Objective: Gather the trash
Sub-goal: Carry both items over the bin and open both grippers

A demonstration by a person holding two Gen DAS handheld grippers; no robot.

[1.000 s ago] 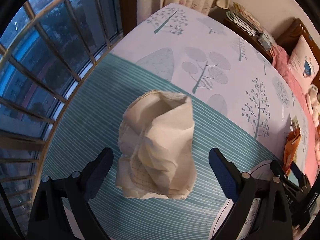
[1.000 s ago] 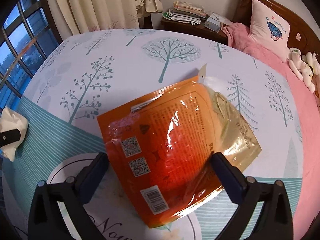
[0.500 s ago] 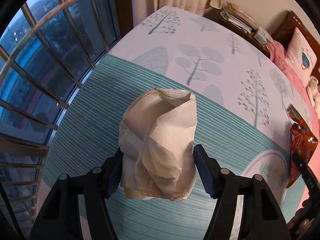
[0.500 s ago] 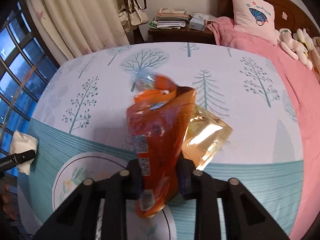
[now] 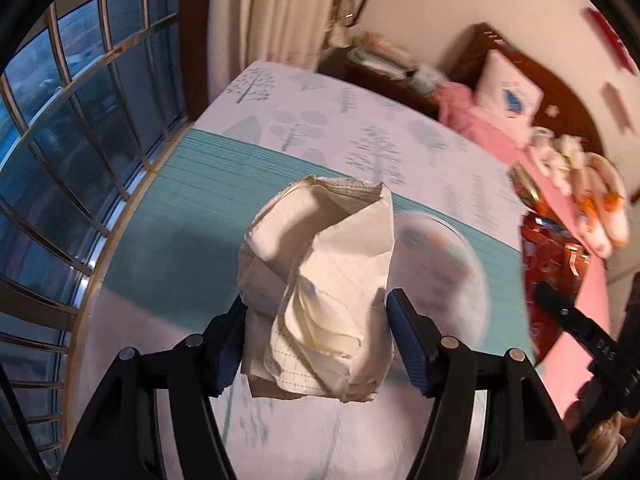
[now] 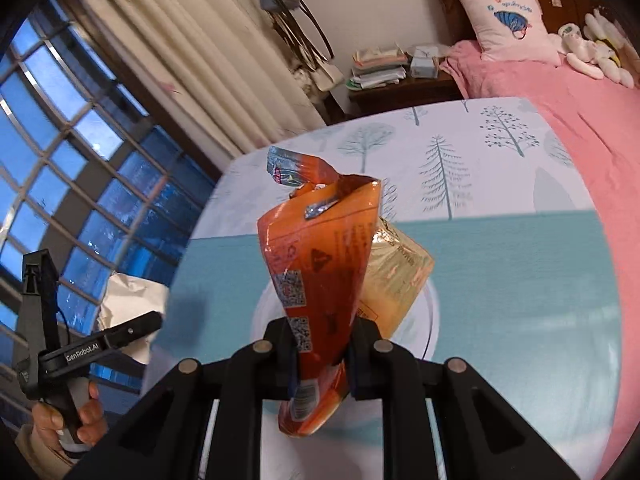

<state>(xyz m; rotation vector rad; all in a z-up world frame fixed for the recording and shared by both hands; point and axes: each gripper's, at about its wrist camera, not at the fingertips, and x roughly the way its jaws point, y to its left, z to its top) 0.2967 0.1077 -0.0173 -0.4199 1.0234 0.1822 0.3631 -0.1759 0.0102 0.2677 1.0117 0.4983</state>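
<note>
The crumpled paper [image 5: 320, 292] sits clamped between the pads of the left gripper [image 5: 316, 340], its long axis running straight out along the fingers, with the open, folded end pointing away toward the teal band of the bedspread [image 5: 192, 208] and the ragged end hanging back below the pads. It is off the bed, in the air above the bedspread. The gripper tilts steeply down at the bed, and in the right wrist view a hand [image 6: 68, 420] wraps its handle at the lower left, near the window [image 6: 80, 184]. The orange wrapper [image 6: 320, 280] is pinched between the nearly closed pads of the right gripper [image 6: 322, 364], which have just been closing on it; it stands on end along the fingers, its torn top curling up and away, its barcode end hanging down below the pads. A gold packet [image 6: 396, 276] is stuck behind it on the right. This gripper also slants down over the bed, toward the round print on the teal band.
</note>
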